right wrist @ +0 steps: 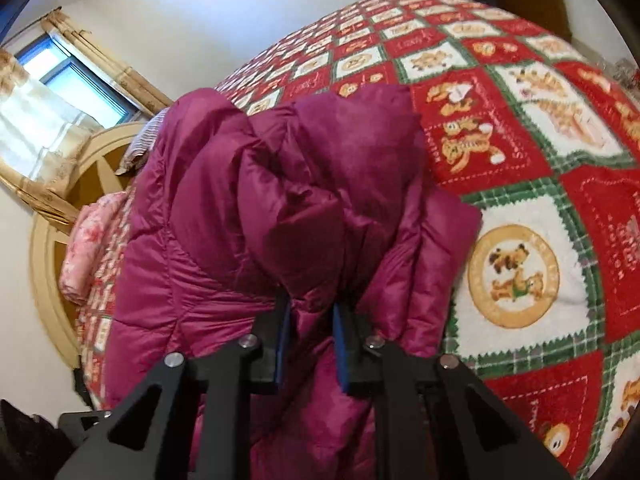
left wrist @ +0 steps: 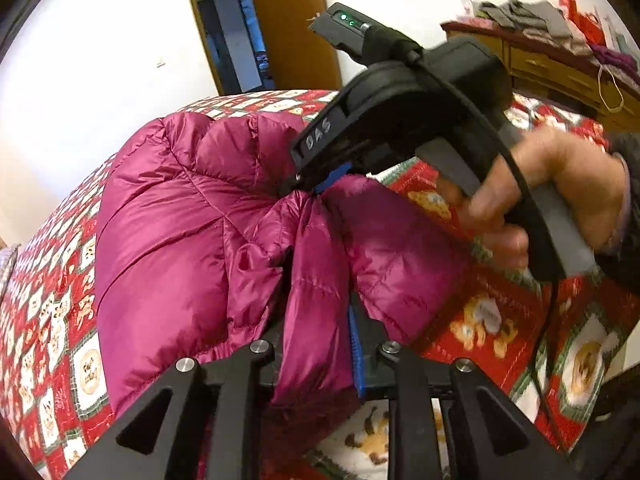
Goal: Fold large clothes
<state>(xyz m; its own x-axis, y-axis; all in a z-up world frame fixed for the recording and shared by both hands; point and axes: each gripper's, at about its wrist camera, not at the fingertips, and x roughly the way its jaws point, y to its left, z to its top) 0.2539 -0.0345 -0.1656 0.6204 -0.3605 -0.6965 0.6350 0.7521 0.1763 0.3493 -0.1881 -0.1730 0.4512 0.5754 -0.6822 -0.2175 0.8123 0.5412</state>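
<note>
A big, shiny, puffy magenta down jacket lies on a bed covered with a red, green and white quilt with bear pictures. Part of the jacket is bunched up and lifted off the quilt.

The left gripper has its two black fingers closed on a thick fold of the jacket. The blue pad on one finger presses right against the cloth. The right gripper also bites the jacket, a little farther along the same bunched edge. In the right wrist view the right gripper has its fingers narrow, with a fat ridge of magenta cloth squeezed between them. A person's hand holds the right gripper's handle.

Both grippers are on the same side of the jacket, close to each other but not touching. Most of the jacket stretches away in front of them, across the quilt. From the left gripper, the long way of the jacket runs forward and to the left. From the right gripper, it runs straight ahead, toward the wooden round headboard side.

I think the next move is to carry the held edge over the rest of the jacket. Both grippers are about as near to the fold, so they should move together.
</note>
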